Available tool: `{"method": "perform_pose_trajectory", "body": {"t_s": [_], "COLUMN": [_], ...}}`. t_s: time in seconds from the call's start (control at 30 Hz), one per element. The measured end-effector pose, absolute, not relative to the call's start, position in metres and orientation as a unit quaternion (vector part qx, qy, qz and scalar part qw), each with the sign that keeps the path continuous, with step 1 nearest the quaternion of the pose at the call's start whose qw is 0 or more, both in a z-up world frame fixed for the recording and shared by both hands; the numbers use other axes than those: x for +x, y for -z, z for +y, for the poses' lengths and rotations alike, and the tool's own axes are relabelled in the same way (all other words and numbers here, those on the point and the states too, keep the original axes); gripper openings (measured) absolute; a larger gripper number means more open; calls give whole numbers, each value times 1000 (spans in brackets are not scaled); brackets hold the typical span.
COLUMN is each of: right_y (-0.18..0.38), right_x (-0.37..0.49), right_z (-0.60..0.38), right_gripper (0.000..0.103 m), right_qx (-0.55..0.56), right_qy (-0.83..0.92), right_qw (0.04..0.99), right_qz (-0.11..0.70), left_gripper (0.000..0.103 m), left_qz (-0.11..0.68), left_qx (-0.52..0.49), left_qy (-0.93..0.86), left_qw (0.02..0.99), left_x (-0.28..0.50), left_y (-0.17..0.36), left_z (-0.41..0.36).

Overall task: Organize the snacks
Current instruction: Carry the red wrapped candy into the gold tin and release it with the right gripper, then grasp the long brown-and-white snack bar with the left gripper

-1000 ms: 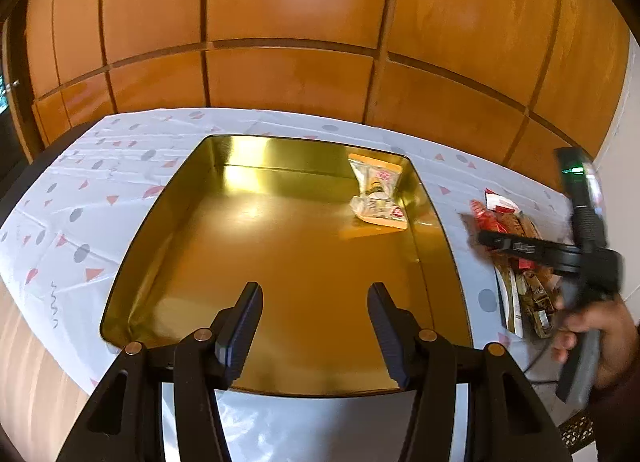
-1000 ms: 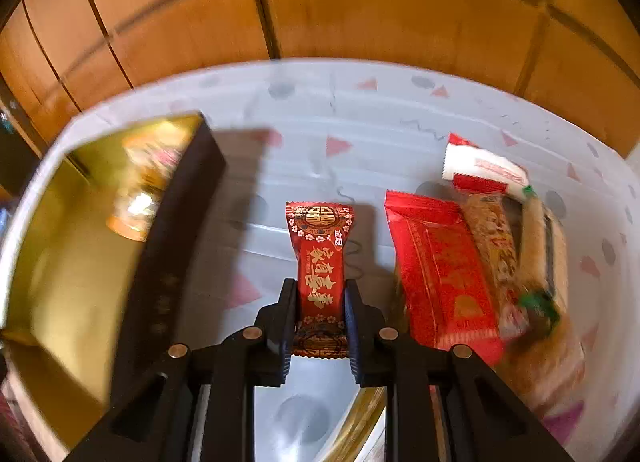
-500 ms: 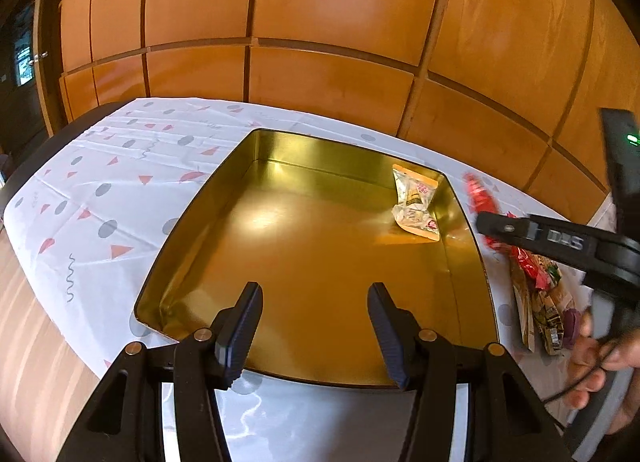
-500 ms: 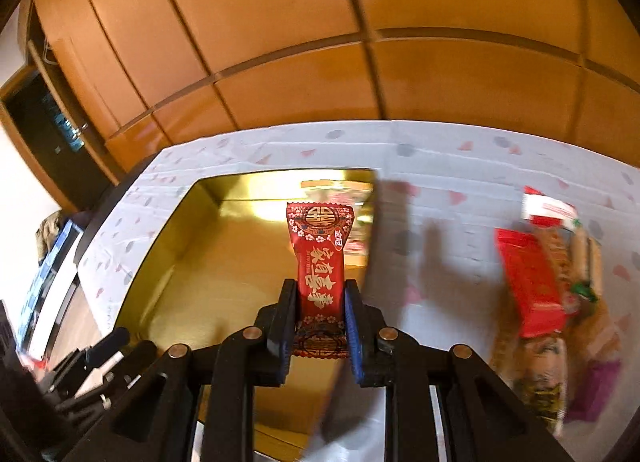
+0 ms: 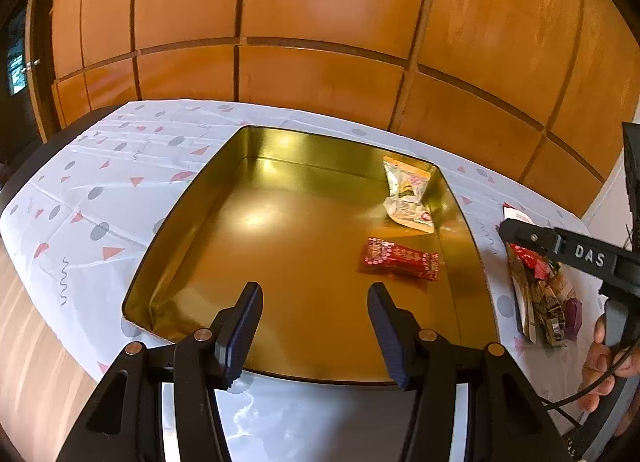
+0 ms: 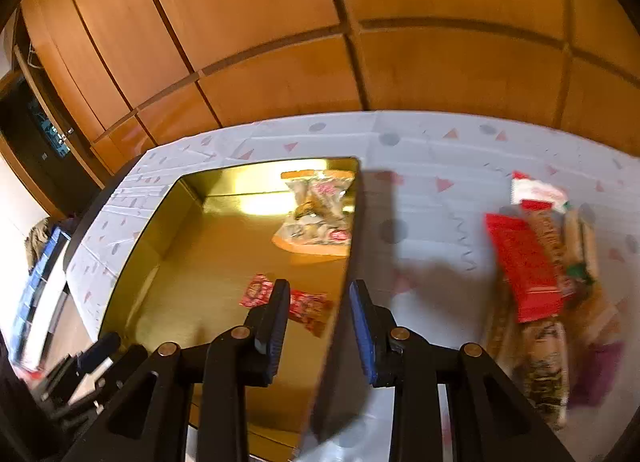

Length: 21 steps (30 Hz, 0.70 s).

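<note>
Step in hand looked like the tail end of a drop-off: the red snack [image 5: 401,264] lay flat on the floor of the gold tin [image 5: 280,262], toward its right side, w/ the pale snack bag [image 5: 408,198] further back against the right wall, propped partly up it. The right gripper [image 6: 318,322] hung above the tin's right wall; its jaws were opening, nothing btwn them, the pads just a narrow gap apart. The left gripper [image 5: 314,334] sat over the tin's near edge, jaws fairly wide and empty, doing no work. Next move, as I judged it: swing the right gripper back to the snack pile [image 6: 548,274] on the tablecloth [image 6: 420,190], right of the tin, spread the jaws more, and nip one packet from the top; the big red packet [image 6: 524,262] looked the easiest take. Pile was overlapped and blurry, so exact count couldn't be told. Edges: the tin's upright right wall stood btwn pile and drop zone, so each carry needs to clear it. Room: most of the tin floor, esp. left and centre, was bare, and cloth btwn tin and pile was open for an approach.
</note>
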State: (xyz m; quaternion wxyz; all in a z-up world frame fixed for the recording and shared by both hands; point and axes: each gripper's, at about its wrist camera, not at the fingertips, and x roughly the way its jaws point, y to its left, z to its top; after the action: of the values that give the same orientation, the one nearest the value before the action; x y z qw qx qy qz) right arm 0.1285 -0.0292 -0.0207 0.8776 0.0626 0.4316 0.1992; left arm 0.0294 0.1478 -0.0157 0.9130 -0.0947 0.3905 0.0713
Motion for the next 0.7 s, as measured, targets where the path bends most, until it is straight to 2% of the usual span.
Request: {"method": "perform_pose_trajectory", "body": {"t_s": [0.13,0.27,0.7], "right_y": [15,11,-9], "right_x": [118,109,99], "right_z": [-45,-64,-153], "right_gripper": [32,42,51], "right_qx": [40,28,4], "right_qy": [-192,-181,-106], "right_qw": [886,894,917], "right_qz": [420,410,384], "left_gripper": [55,55,55], "left_qz": [391,391,393], "left_qx": [-82,-68,-26], "left_qy": [-65,-54,-22], "left_qw": [915,916,919], "left_x": [29,30,32], "left_y": [14,11,5], "left_z": [139,128,93]}}
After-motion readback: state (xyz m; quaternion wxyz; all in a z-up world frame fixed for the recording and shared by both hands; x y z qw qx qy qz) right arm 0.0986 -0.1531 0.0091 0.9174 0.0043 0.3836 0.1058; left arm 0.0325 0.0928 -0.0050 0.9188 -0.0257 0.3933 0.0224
